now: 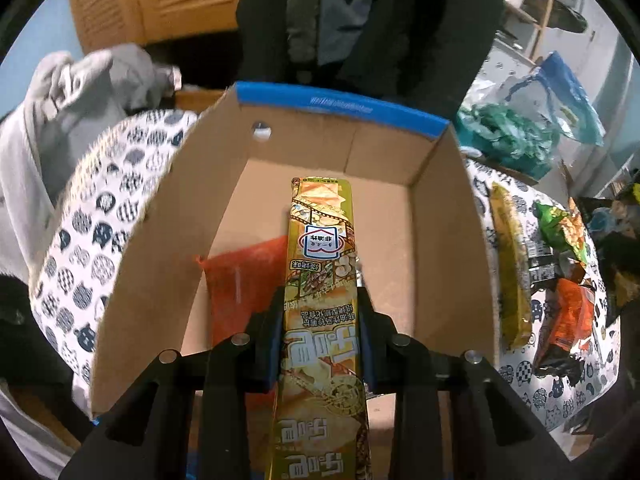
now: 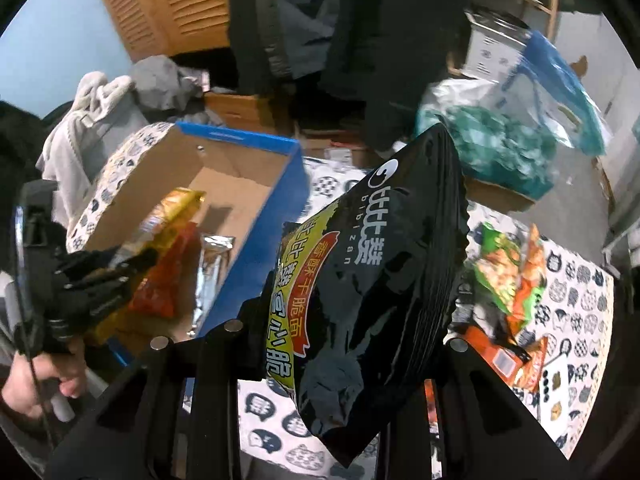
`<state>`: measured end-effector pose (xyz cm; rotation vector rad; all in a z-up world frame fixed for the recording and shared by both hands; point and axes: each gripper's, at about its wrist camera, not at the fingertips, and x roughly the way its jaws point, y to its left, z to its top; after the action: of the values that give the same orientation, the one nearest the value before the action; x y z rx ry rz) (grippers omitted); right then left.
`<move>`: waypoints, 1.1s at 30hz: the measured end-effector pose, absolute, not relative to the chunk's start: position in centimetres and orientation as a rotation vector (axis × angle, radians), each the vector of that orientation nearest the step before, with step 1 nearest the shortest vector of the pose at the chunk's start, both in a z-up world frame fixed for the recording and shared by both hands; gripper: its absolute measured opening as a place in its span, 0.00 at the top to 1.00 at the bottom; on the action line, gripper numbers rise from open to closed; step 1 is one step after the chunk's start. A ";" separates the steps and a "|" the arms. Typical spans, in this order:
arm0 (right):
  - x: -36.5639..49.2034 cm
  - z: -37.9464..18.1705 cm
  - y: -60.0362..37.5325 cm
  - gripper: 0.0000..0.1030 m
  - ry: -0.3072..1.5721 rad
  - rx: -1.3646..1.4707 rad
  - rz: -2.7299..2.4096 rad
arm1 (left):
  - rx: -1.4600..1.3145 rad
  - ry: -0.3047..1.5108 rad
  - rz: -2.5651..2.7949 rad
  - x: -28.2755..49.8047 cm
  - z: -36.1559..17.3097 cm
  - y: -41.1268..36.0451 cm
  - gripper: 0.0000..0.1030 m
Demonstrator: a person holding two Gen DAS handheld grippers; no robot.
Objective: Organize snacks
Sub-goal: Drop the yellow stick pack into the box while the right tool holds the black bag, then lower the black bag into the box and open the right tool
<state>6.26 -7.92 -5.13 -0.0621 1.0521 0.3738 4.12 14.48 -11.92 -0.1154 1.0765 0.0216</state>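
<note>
Gold snack pack (image 1: 320, 280) clamped in left hand-held gripper (image 1: 320, 312), over box (image 1: 344, 106)

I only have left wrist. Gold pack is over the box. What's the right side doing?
Observer: Right tongs are shut on a black snack bag, held up beside the cardboard box, not over it.
Operator: Anything in the box I can't see past the gold pack?
Observer: A silver foil packet lies on the floor of the box next to the red bag.
Operator: What's the box exterior like?
Observer: Its outside wall is blue.
</note>
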 end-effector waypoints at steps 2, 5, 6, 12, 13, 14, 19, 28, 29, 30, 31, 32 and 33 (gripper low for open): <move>6.3 -5.3 -7.0 0.75 1.056 -0.072 0.386 | -0.128 1.096 0.021 4.2 -12.7 14.7 0.70; 6.4 -5.7 -6.1 0.75 1.065 -0.084 0.397 | -0.135 1.134 0.025 4.6 -13.9 14.6 0.70; 6.4 -5.9 -5.9 0.75 1.070 -0.087 0.400 | -0.132 1.148 0.026 4.7 -14.2 14.6 0.69; 6.4 -6.8 -5.0 0.75 1.094 -0.096 0.416 | -0.105 1.211 0.033 5.2 -15.5 14.0 0.62; 6.4 -6.9 -4.9 0.75 1.099 -0.095 0.419 | -0.102 1.218 0.035 5.2 -15.6 13.9 0.60; 6.5 -7.0 -4.7 0.75 1.103 -0.094 0.424 | -0.100 1.220 0.037 5.1 -15.6 13.8 0.56; 6.9 -7.5 -3.4 0.75 1.122 -0.095 0.465 | -0.118 1.169 0.053 4.5 -13.8 14.2 0.41; 10.1 -8.9 1.7 0.75 1.165 -0.122 0.564 | -0.212 1.022 0.099 2.1 -8.7 17.5 0.36; 10.5 -9.2 2.3 0.75 1.172 -0.124 0.576 | -0.220 1.008 0.107 1.7 -8.2 17.9 0.36; 10.8 -9.5 2.7 0.75 1.178 -0.127 0.582 | -0.222 1.000 0.115 1.4 -8.0 18.2 0.36; 11.1 -9.8 3.3 0.75 1.185 -0.133 0.588 | -0.226 0.991 0.122 1.2 -7.6 18.7 0.36; 11.4 -10.2 3.9 0.75 1.193 -0.140 0.598 | -0.233 0.980 0.126 0.9 -7.3 19.1 0.36; 11.7 -10.6 4.5 0.75 1.201 -0.147 0.608 | -0.240 0.973 0.129 0.6 -7.2 19.4 0.34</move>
<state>11.70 4.54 -10.55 -0.1466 1.2012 0.6079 0.64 19.45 -7.16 -0.2401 0.9727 0.1291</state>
